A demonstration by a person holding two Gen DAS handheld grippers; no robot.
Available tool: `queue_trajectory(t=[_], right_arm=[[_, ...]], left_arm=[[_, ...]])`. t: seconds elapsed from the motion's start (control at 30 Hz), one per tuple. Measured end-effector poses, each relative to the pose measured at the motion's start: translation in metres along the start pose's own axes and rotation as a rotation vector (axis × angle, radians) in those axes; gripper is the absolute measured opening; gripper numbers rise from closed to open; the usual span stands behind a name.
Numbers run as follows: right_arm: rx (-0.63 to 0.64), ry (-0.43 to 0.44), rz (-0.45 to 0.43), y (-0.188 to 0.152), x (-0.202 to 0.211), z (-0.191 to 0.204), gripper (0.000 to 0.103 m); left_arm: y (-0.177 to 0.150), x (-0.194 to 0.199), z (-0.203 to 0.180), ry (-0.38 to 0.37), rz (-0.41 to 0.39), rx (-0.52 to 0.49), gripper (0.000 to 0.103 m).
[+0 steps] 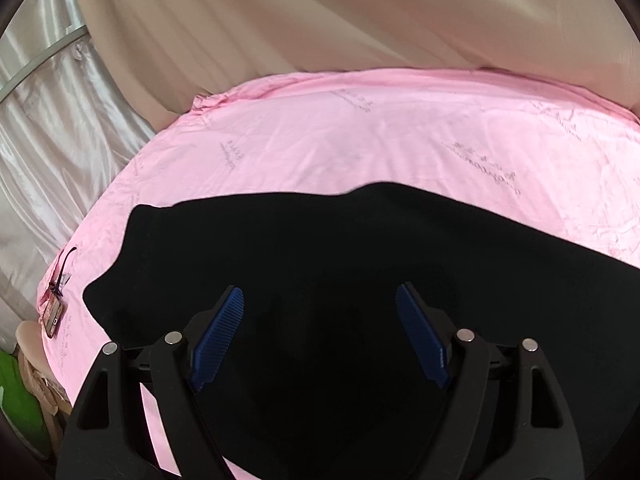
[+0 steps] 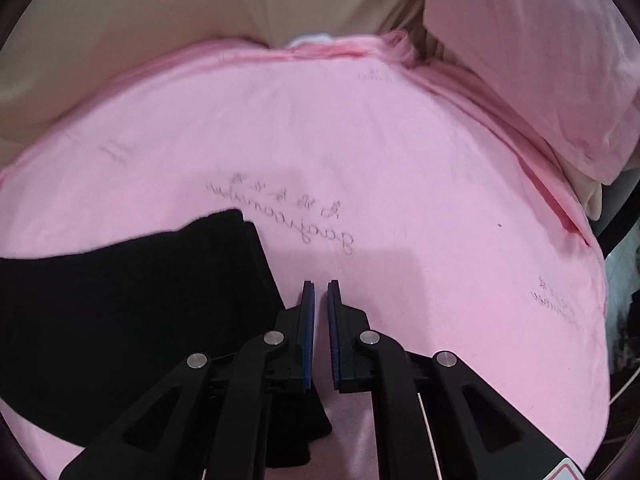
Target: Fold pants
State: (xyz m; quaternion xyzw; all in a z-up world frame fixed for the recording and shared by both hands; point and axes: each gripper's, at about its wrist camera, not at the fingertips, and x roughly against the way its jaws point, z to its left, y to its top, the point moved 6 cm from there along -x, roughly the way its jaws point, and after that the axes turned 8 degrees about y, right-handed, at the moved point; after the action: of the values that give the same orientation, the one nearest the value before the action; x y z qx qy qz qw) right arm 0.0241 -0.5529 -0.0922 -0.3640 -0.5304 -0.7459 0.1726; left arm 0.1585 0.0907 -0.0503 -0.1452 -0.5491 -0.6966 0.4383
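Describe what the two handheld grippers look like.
Both the left gripper and right gripper have matte black linkage frames with triangular cut-outs, round silver pivot pins and ribbed blue pads lining the jaws. A thin white cable runs along the right one.

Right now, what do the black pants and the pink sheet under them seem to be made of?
Black pants: probably a matte knit or fleece, since they show no sheen. Pink sheet: likely thin woven cotton or a blend, with fine creases and a faint printed script.

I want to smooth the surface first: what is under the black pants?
The black pants lie on a pink printed sheet. Whatever sits beneath their middle is covered by the dark cloth and cannot be seen.
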Motion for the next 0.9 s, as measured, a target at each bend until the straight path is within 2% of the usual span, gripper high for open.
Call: queue_trajectory(t=[0.03, 0.07, 0.1, 0.23, 0.33, 0.37, 0.47, 0.5, 0.67, 0.7, 0.73, 0.83, 0.87, 0.9], right_arm=[[-0.025, 0.023, -0.022, -0.003, 0.009, -0.002, 0.022], [-0.053, 0.05, -0.044, -0.006, 0.018, -0.004, 0.04], [-0.072, 0.072, -0.047, -0.009, 0.021, -0.004, 0.047], [-0.157, 0.169, -0.042, -0.028, 0.032, -0.002, 0.05], [-0.192, 0.17, -0.083, -0.032, 0.046, -0.001, 0.054], [-0.196, 0.185, -0.096, -0.033, 0.052, 0.003, 0.057], [-0.173, 0.212, -0.104, -0.038, 0.063, 0.017, 0.071], [-0.152, 0.208, -0.093, -0.041, 0.061, 0.024, 0.075], [-0.173, 0.191, 0.002, -0.051, 0.024, 0.029, 0.075], [-0.189, 0.191, 0.011, -0.051, 0.017, 0.027, 0.075], [-0.183, 0.192, -0.017, -0.049, 0.016, 0.027, 0.076], [-0.202, 0.205, -0.027, -0.043, 0.011, 0.026, 0.071], [-0.209, 0.23, -0.016, -0.042, 0.007, 0.028, 0.041], [-0.244, 0.305, -0.001, -0.041, 0.005, 0.032, 0.017]], left_arm=[[0.0, 0.0, -0.002, 0.0, 0.001, -0.007, 0.077], [0.0, 0.001, -0.004, 0.0, -0.003, -0.016, 0.077], [0.0, 0.002, -0.005, 0.0, -0.006, -0.017, 0.077], [0.001, 0.004, -0.001, -0.027, -0.005, 0.001, 0.077], [0.0, 0.007, 0.006, -0.048, -0.009, 0.011, 0.079], [-0.001, 0.009, 0.009, -0.052, -0.012, 0.012, 0.083], [-0.005, 0.011, 0.017, -0.07, -0.016, 0.016, 0.083], [-0.008, 0.011, 0.019, -0.085, -0.016, 0.016, 0.083], [-0.018, 0.007, 0.02, -0.111, 0.004, 0.011, 0.083], [-0.02, 0.007, 0.02, -0.112, 0.007, 0.008, 0.083], [-0.022, 0.007, 0.02, -0.112, 0.009, 0.008, 0.083], [-0.026, 0.008, 0.024, -0.113, 0.014, 0.012, 0.083], [-0.027, 0.008, 0.025, -0.111, 0.015, 0.012, 0.083], [-0.028, 0.006, 0.026, -0.108, 0.018, 0.013, 0.083]])
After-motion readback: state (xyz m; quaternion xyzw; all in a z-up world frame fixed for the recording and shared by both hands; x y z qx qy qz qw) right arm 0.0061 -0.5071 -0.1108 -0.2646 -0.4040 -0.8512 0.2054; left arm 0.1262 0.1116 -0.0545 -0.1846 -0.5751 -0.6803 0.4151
